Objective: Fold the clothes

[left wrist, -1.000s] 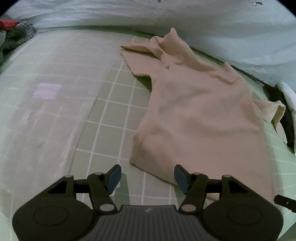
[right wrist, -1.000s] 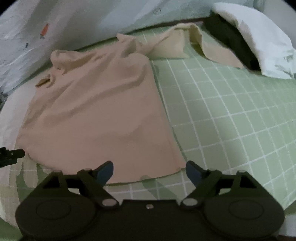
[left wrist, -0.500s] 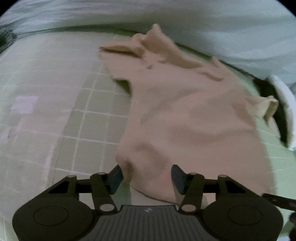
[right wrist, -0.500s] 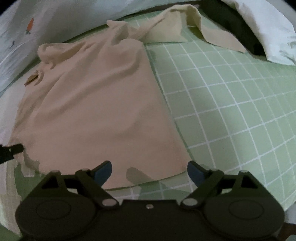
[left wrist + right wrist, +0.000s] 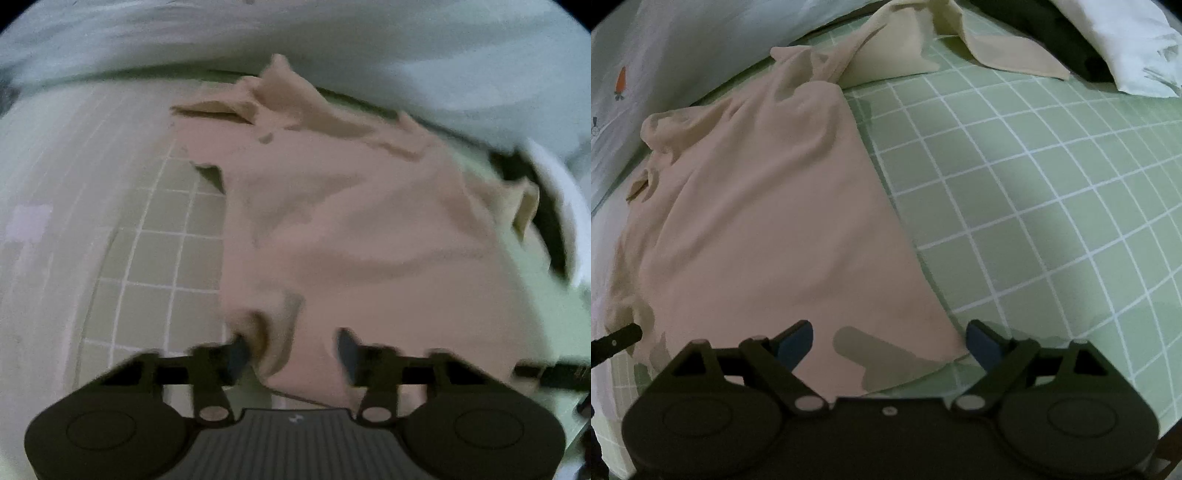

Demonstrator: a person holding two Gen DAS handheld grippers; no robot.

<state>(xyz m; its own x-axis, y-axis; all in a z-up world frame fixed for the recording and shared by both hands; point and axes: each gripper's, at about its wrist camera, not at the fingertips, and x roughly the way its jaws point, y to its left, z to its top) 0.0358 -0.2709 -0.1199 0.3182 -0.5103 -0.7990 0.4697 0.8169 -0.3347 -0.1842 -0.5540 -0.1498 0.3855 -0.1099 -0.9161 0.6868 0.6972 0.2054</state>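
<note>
1. Shirt (image 5: 768, 229): it lies spread on the green grid sheet (image 5: 1034, 192) ahead of both my tongs, body mostly flat, collar end far from me, hem at my fingertips. One sleeve is bunched at the far left, the other trails off at the far right.
2. My left tongs (image 5: 291, 349) stand parted over the near-left hem corner. The cloth is puckered up against the left finger (image 5: 236, 354) and lies between the two; the jaws have not closed on it.
3. My right tongs (image 5: 890, 341) gape wide over the near-right hem corner, cloth lying under the gap, nothing gripped.
4. Step in hand, as I judge it: taking the hem by its two corners, for a fold or a straightening pull; I cannot tell which.
5. Next I need both tongs low enough that each corner sits well between the pads, then a firm close on both layers, the two sides kept level so the hem lifts evenly.
6. Beyond the shirt: pale bedding (image 5: 406, 44) at the far edge, and a white pillow (image 5: 1123, 40) far right.
</note>
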